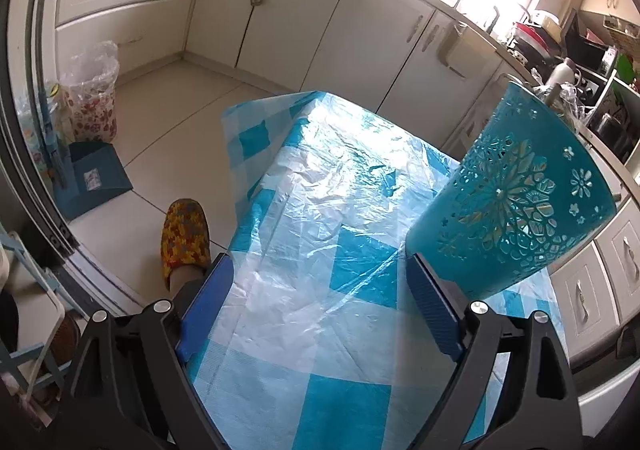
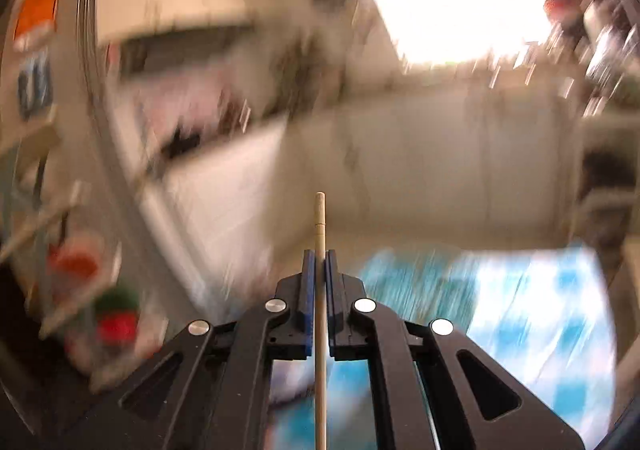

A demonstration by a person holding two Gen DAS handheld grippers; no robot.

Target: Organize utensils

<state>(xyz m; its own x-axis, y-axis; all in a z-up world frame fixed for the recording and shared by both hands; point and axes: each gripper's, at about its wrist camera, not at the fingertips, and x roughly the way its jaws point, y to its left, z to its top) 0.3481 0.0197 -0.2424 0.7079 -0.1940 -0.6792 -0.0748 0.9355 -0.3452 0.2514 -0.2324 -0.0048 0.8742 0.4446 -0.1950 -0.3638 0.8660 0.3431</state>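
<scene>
A teal perforated utensil holder stands on the blue-and-white checked table, just right of my left gripper. The left gripper is open and empty, its right finger close beside the holder's base. In the right wrist view my right gripper is shut on a thin wooden chopstick, which runs straight along the fingers and sticks out past their tips. That view is heavily blurred by motion; the checked table shows below at the right.
Cream kitchen cabinets line the far side. A cluttered counter lies behind the holder. On the floor at left are a slippered foot, a blue dustpan and a plastic-lined bin.
</scene>
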